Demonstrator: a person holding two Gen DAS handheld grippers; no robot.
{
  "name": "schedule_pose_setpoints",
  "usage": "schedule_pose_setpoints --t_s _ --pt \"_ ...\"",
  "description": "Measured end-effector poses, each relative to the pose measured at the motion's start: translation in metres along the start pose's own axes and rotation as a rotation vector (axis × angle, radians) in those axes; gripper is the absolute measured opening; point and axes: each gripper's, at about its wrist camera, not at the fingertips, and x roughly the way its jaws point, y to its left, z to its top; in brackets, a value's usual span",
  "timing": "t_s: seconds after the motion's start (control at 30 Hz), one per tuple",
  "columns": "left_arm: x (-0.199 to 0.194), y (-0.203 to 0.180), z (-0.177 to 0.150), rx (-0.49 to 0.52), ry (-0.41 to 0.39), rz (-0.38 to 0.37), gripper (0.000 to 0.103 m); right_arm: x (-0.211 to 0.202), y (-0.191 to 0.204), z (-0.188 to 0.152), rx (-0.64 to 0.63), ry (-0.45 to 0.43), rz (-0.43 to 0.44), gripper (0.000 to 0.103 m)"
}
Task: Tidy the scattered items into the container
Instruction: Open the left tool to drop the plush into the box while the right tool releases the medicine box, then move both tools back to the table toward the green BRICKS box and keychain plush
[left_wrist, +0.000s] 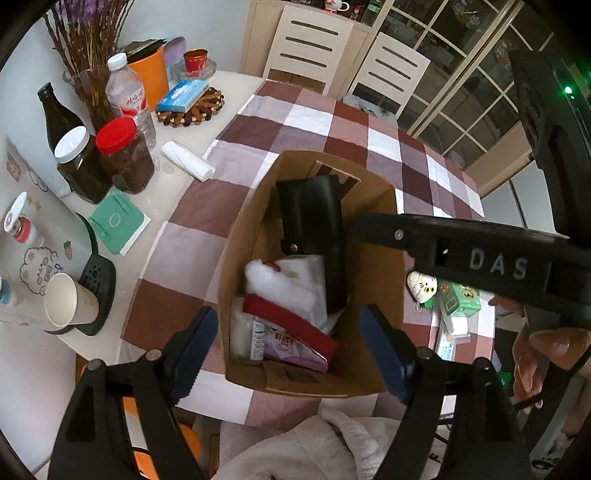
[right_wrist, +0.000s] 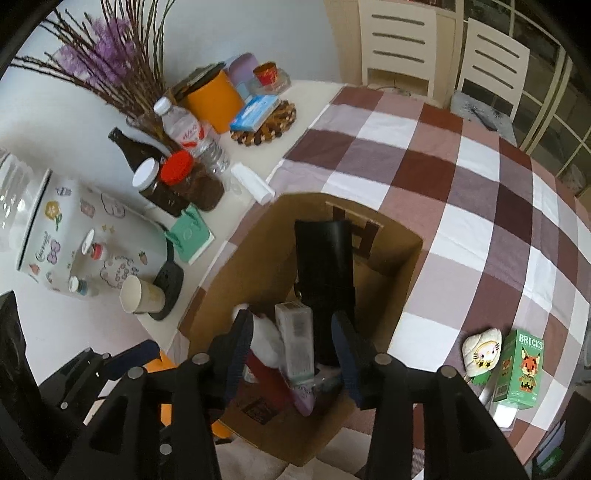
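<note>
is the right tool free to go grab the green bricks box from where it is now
Probably yes. The right tool hangs open over the cardboard box with nothing gripped, and the green bricks box stands on the checked cloth to its right, only the small plush toy beside it.

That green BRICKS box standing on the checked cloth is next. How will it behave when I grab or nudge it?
The green BRICKS box stands upright on a narrow base, so a sideways nudge would probably tip it. Its flat printed cardboard faces suggest it is stiff enough to pinch, though perhaps slightly slick. It stands right beside the plush toy, so closing tongs might catch that too.
</note>
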Motion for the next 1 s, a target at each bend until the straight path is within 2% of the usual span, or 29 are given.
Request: schedule_pose_setpoints --t_s 0.23,0.57,1.0 --pt "-0.001 -0.004 0.003 0.011 0.001 -0.003 0.081 -0.011 -0.009 -0.002 0.032 -0.022 -0.007 0.045" --pt "0.000 -0.033 0.006 0.079 0.004 -0.005 0.081 -0.026 -0.039 -0.016 0.100 -0.042 -0.018 0.045" --pt "0.004 -0.065 0.004 0.126 0.022 0.034 0.084 -0.038 -0.077 -0.039 0.170 -0.055 -0.004 0.045"
